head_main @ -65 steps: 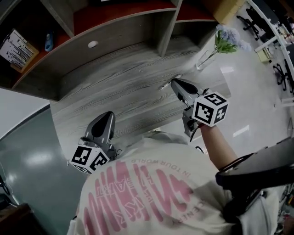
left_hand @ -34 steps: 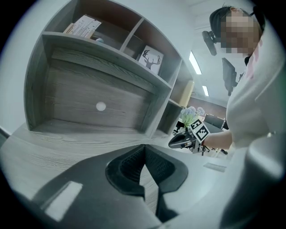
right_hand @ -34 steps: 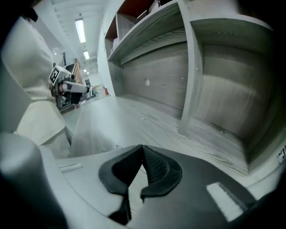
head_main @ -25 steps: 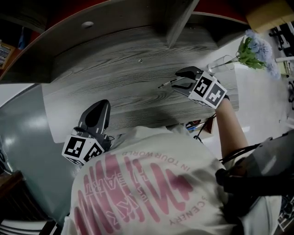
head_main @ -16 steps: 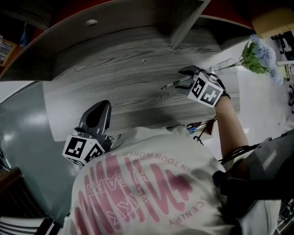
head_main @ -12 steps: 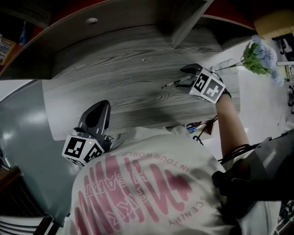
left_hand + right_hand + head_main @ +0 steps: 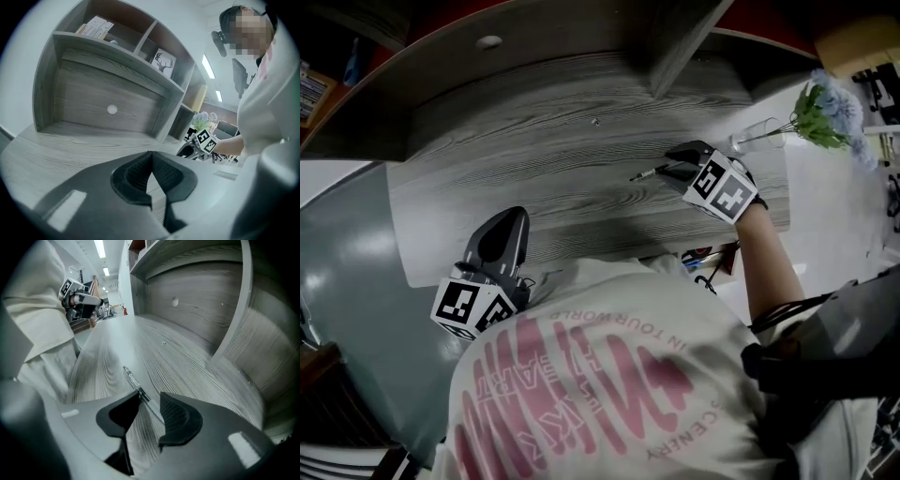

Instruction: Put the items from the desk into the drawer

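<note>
Right gripper [image 7: 678,161] is down over the slim pen with a clear barrel and dark grip [image 7: 132,379], at two o'clock on the grey wood-grain desk [image 7: 534,159]. Its jaws have just been closing but stand spread, with the pen lying flat between them. Left gripper [image 7: 151,154] hangs at seven o'clock by the desk's near edge, jaws pressed together, nothing in them.
</note>
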`<state>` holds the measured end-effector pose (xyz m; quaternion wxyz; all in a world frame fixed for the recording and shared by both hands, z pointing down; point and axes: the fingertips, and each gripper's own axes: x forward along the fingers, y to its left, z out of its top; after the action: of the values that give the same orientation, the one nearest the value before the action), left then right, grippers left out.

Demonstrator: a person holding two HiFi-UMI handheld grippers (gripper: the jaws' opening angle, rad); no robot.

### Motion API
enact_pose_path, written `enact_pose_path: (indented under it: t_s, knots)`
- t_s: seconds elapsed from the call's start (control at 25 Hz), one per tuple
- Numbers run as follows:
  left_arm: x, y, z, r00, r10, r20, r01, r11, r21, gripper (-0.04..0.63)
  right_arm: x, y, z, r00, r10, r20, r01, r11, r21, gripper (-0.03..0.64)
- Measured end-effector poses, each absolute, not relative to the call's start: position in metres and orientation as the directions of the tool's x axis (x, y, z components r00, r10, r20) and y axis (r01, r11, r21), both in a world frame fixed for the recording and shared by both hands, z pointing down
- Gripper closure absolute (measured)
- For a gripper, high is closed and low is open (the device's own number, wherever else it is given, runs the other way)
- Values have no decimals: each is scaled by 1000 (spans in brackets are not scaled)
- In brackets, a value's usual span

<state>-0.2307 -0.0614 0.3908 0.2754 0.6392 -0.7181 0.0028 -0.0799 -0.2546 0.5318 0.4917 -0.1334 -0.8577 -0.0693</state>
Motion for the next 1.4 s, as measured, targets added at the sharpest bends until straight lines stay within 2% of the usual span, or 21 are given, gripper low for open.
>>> enact_pose_path:
  t_s: [0.36,0.6,0.84,1.12,1.4]
  knots:
    - [-229,-53,385,-6,-942,336,-922,135,362,578,-72,-251,539,-428,-60,902,230,958,173,552]
    - [-244,-4,371,-17,-948,318,-925,136,354,578,-82,-219,530,-429,-84,899,139,978,158,566]
    - [-248,26,368,8,-954,300,-931,102,349,578,-91,-182,517,-499,-82,863,-7,996,91,566]
    - [-249,62,361,71,-957,283,-935,35,354,578,-119,-110,477,-636,-95,766,-102,994,39,566]
    - [-229,87,368,229,-933,279,-931,-127,342,578,-121,-41,457,-708,-164,687,-169,984,61,566]
